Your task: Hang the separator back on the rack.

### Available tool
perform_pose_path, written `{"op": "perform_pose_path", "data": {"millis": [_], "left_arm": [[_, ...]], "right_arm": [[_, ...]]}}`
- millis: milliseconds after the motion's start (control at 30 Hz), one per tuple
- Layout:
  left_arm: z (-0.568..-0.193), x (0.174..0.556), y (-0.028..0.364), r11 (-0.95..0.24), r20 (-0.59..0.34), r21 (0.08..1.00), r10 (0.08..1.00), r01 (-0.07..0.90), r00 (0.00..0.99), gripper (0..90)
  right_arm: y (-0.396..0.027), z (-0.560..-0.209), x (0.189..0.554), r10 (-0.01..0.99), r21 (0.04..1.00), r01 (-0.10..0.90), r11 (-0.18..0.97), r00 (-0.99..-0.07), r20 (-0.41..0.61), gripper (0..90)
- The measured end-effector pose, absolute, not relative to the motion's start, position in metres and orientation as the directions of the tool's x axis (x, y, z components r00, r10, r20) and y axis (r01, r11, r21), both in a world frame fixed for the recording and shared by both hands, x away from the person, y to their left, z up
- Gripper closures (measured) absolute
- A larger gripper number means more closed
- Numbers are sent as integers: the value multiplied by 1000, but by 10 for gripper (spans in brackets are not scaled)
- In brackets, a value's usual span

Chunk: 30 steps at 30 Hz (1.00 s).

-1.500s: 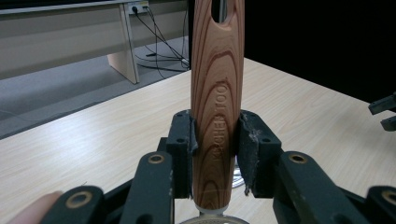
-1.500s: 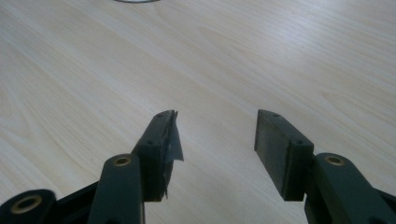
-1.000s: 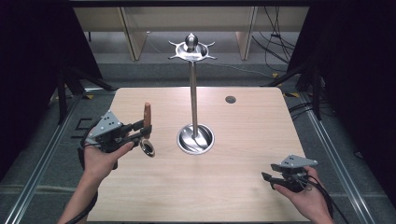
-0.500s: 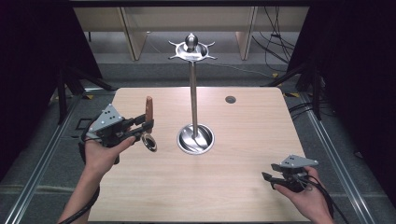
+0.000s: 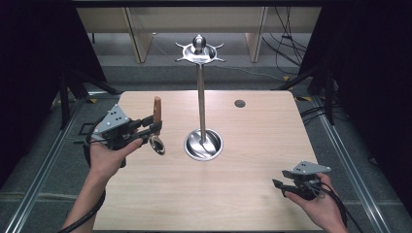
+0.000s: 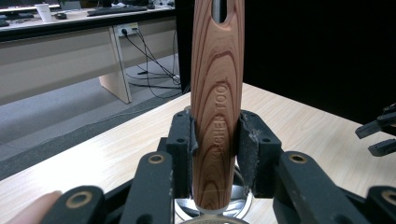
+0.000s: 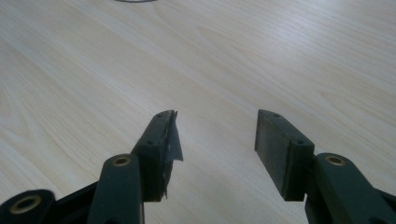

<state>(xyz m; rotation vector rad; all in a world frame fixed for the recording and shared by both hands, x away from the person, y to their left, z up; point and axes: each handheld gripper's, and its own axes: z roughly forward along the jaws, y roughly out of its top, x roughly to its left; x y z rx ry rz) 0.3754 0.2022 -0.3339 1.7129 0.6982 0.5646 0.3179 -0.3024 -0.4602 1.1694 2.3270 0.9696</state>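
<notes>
In the left half of the high view, the left gripper (image 5: 154,128) is clenched on a wooden-handled kitchen tool (image 5: 157,112), its pads pressing both sides of the handle low down. The handle stands nearly upright, long axis vertical, free end pointing to the top of the frame (its hanging slot shows at the top of the left gripper view). A round metal head (image 5: 157,144) hangs below the jaws, above the desk (image 5: 252,141); it may be a small strainer or ladle, too small to tell. Just right of it, at frame centre, a metal stand (image 5: 200,92) rises from a round base. At lower right, the right gripper (image 5: 278,187) sits released, jaws apart over bare wood.
</notes>
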Motion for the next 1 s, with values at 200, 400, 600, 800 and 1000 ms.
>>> {"op": "perform_pose_path", "data": {"millis": [200,400,600,800,1000], "left_arm": [[-330,377,201,-176,17,972,706,153,708,671],[-326,379,200,-176,19,973,701,148,713,671],[-323,382,198,-174,17,974,698,146,716,671],[-320,384,198,-175,20,974,701,144,713,671],[-317,385,197,-178,23,974,697,142,717,671]], "right_arm": [[-302,-460,317,806,712,562,420,-592,-9,488],[-302,-461,318,807,719,554,420,-590,-17,487],[-302,-461,318,809,720,555,416,-587,-14,487],[-302,-460,318,807,717,558,418,-590,-11,487],[-302,-460,318,807,718,555,421,-591,-16,487]]}}
